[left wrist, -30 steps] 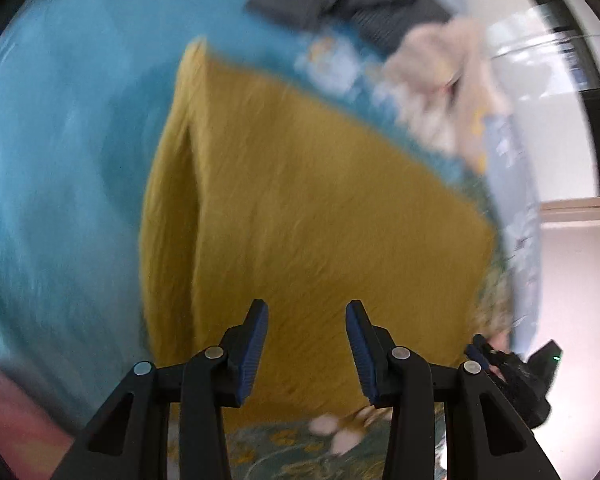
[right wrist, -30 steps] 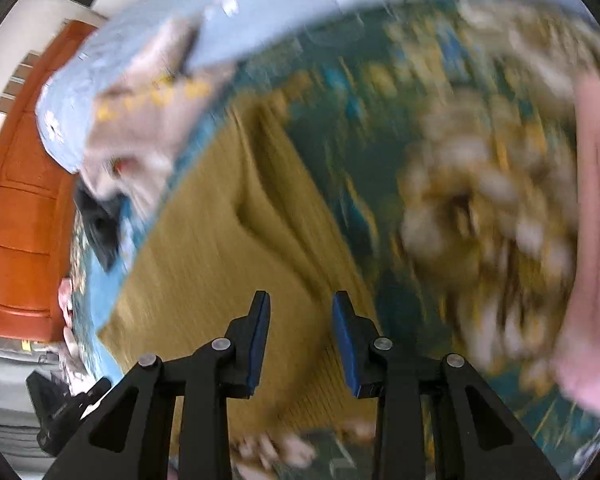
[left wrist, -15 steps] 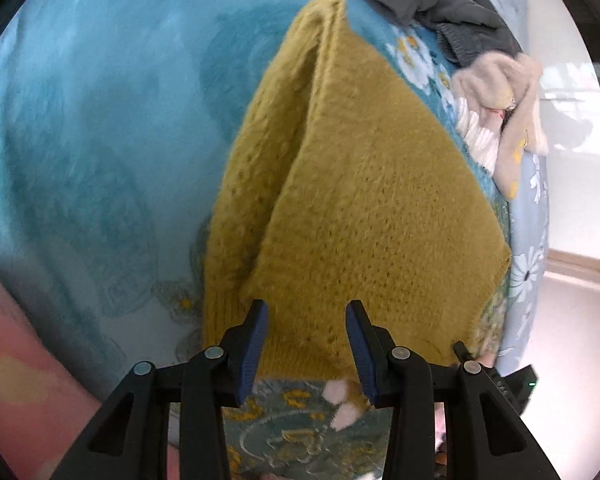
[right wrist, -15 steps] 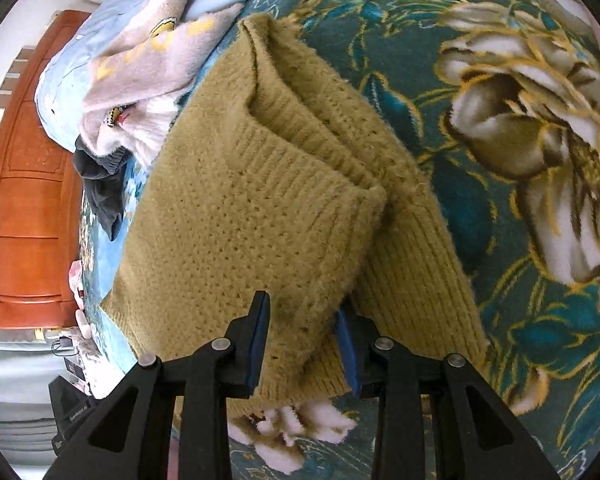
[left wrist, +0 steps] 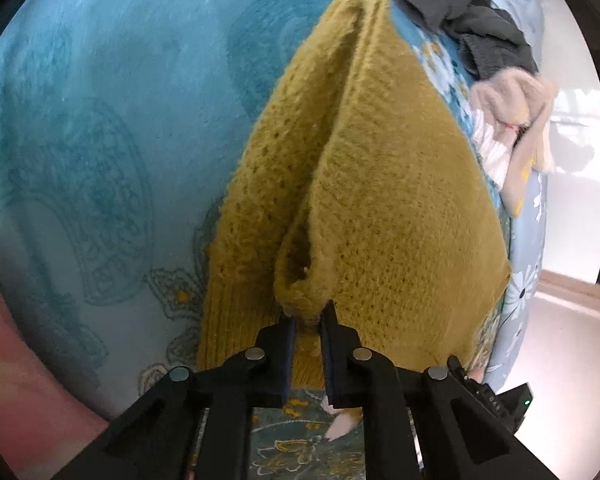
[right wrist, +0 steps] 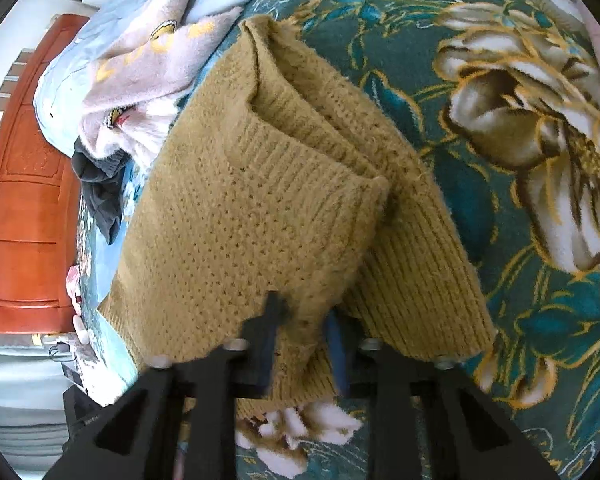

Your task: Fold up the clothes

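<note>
Left wrist view: the bed's blanket [left wrist: 100, 120] fills the left side, pale blue with a faint teal pattern, a pink patch at its lower left edge. In the middle lies the sweater [left wrist: 388, 184], mustard yellow, loose open knit, fuzzy. It is folded over on itself, with the upper layer's folded edge running as a ridge from the far end toward the camera; a lower layer shows to its left, ending in a ribbed hem near the bed's near edge. The left gripper [left wrist: 306, 322] has just been closing and now pinches a bunched tip of the upper layer, the wool squeezed between both pads. Right of the sweater, toward the bed's far right edge, are a dark grey garment [left wrist: 476, 32] and a pale pink one [left wrist: 516, 108], touching each other.

Right wrist view: a reddish wooden door [right wrist: 24, 184] stands at the left. The pink garment [right wrist: 148, 64] and the dark one [right wrist: 100, 196] lie just beside the sweater's [right wrist: 228, 216] left edge. Here the sweater looks tan, with a ribbed band across the top layer and a ribbed sleeve or hem running down its right side. The right gripper [right wrist: 302, 324] has also just been closing and nips the near corner of the top layer. To the right the blanket [right wrist: 520, 120] is dark teal with large cream and gold flowers.
</note>
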{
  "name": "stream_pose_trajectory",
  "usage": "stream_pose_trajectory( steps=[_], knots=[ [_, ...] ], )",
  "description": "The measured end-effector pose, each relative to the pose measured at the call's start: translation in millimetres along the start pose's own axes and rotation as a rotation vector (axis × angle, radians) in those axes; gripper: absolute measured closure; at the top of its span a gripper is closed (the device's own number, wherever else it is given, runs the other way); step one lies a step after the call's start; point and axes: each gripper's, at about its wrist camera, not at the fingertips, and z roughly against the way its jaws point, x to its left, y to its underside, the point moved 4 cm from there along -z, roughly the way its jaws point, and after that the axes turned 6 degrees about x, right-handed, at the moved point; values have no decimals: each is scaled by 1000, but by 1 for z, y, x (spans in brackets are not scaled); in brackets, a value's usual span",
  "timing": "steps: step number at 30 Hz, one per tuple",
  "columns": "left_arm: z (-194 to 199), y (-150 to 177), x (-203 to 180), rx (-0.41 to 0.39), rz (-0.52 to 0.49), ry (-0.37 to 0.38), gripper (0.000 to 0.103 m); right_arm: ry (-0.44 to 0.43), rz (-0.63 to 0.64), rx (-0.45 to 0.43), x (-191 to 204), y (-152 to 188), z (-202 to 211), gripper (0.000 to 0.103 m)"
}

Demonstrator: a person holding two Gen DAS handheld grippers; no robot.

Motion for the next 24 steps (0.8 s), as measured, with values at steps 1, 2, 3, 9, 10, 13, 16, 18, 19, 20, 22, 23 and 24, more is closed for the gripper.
stream_pose_trajectory(
  steps=[1,2,3,9,10,13,16,18,19,20,22,23,24],
  knots=[
    [1,3,-3,4,-17,-17,92,7,6,-8,1,0,2,93],
    [2,6,-6,11,-34,-35,92,14,12,-17,3,1,4,94],
    [1,9,-8,19,-46,-52,92,20,18,-25,4,1,6,94],
    [-9,12,-8,57,-49,-112,92,79,18,-5,3,3,-1,94],
    [-10,12,-7,59,-48,-112,92,85,9,3,2,3,-6,94],
    [-11,11,-8,64,-40,-99,90,87,5,9,0,2,-10,94],
    [-6,9,-7,52,-12,-58,88,97,21,12,3,1,-10,94],
    [-2,7,-3,43,23,-21,87,79,7,18,2,1,-8,93],
    [0,6,-2,35,35,-17,86,74,1,19,-1,1,-6,93],
    [2,6,-1,27,45,-15,86,69,-6,20,-5,1,-3,92],
    [5,6,-2,13,48,-31,85,75,-21,11,-13,1,3,91],
    [7,6,-3,2,46,-45,85,83,-29,2,-17,0,7,89],
    [10,5,-4,-15,46,-56,84,91,-37,-6,-21,0,10,89]
  ],
)
